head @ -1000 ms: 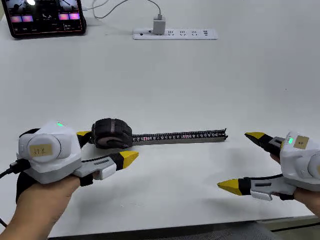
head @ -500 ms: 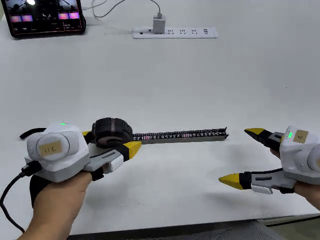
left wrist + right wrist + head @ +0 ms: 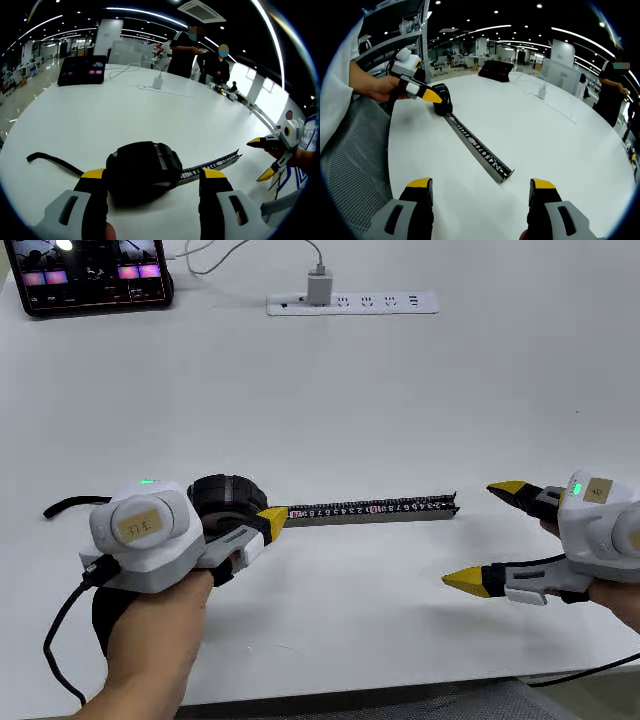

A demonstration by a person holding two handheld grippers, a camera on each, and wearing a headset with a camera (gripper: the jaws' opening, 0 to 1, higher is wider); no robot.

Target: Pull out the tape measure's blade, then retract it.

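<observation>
A black tape measure case (image 3: pixel 225 498) lies on the white table (image 3: pixel 380 400), its blade (image 3: pixel 375 508) pulled out to the right and flat on the surface. My left gripper (image 3: pixel 240 515) is open, with its jaws on either side of the case (image 3: pixel 145 167); a gap shows on the right side. The blade (image 3: pixel 212 164) runs off to the right past the right jaw. My right gripper (image 3: pixel 486 534) hovers open just right of the blade's hooked end (image 3: pixel 455 506). In the right gripper view the blade (image 3: pixel 472 142) ends ahead of the open right gripper (image 3: pixel 480 184), untouched.
The case's black wrist strap (image 3: pixel 70 505) trails left on the table. A tablet (image 3: pixel 90 275) stands at the back left, and a power strip (image 3: pixel 350 304) with a plugged charger (image 3: pixel 318 285) lies at the back. The table's front edge (image 3: pixel 400 692) runs close below both hands.
My left gripper has slid right and forward, bringing its jaws around the tape case. The right gripper has stayed almost still, and the blade's length looks the same.
</observation>
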